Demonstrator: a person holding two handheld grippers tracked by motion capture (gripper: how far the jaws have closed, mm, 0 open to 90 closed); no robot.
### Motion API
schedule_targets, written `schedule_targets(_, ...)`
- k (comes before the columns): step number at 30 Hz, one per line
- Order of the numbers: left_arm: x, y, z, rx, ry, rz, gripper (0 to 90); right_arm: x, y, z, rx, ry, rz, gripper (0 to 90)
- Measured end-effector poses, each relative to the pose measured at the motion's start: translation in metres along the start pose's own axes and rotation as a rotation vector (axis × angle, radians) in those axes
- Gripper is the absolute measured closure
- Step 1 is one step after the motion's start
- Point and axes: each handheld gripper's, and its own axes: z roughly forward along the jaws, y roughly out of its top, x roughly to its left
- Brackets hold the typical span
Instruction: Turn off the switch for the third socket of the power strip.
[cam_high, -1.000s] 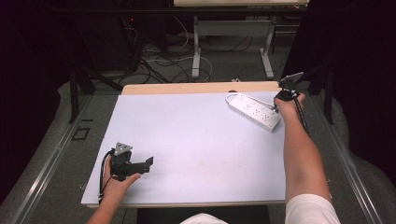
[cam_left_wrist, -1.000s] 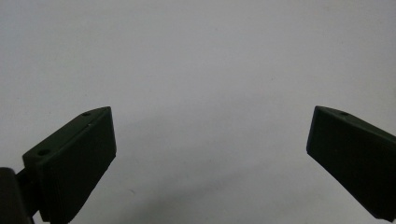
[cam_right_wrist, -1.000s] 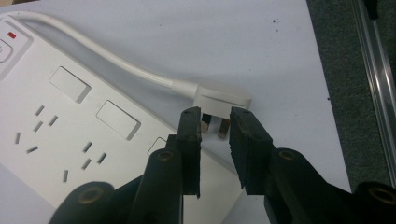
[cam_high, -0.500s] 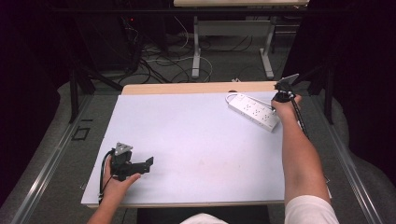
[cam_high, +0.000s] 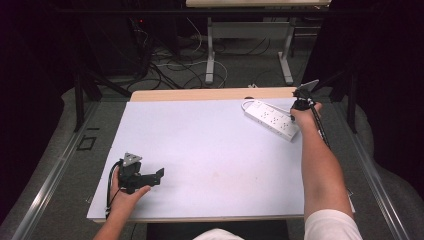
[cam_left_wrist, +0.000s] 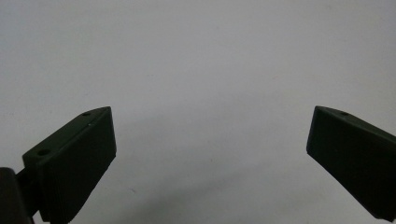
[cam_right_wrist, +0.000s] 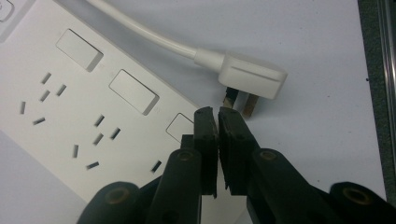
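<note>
**Right gripper closes beside the plug at the far right corner**

High view: a white power strip (cam_high: 272, 119) lies on the white tabletop (cam_high: 210, 150) near its far right corner, its long axis running diagonally from the far edge toward the right edge. The right gripper (cam_high: 301, 100) sits at the strip's right end, the arm stretched well forward. The left gripper (cam_high: 150, 176) rests near the near left corner, well apart from the strip, so the right hand is by far the nearer.

Left gripper view: the two black jaws stand spread wide over bare tabletop (cam_left_wrist: 201, 70), with nothing between them.

Right gripper view: the jaws have just been closing and now stand pressed almost together, nothing visibly pinched between them. The right gripper (cam_right_wrist: 218, 114) has its tips over the strip's edge by a rocker switch (cam_right_wrist: 180, 127), just short of the white plug (cam_right_wrist: 252, 80). The plug lies flat on the tabletop just beyond and slightly right of the tips, its prongs (cam_right_wrist: 243, 102) pointing back toward them and its cord (cam_right_wrist: 140, 32) curving away up-left along the strip. I judge that the next move depends on this: the plug body lies ahead of the closed tips, so pushing or re-gripping would go forward and right.
</note>
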Motion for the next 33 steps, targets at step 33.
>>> schedule_targets(33, 0.0001, -0.0001, -0.0006, -0.002, 0.005, -0.005, 1.7, 0.0024, -0.004, 0.0041, 0.008, -0.013, -0.019, 90.0)
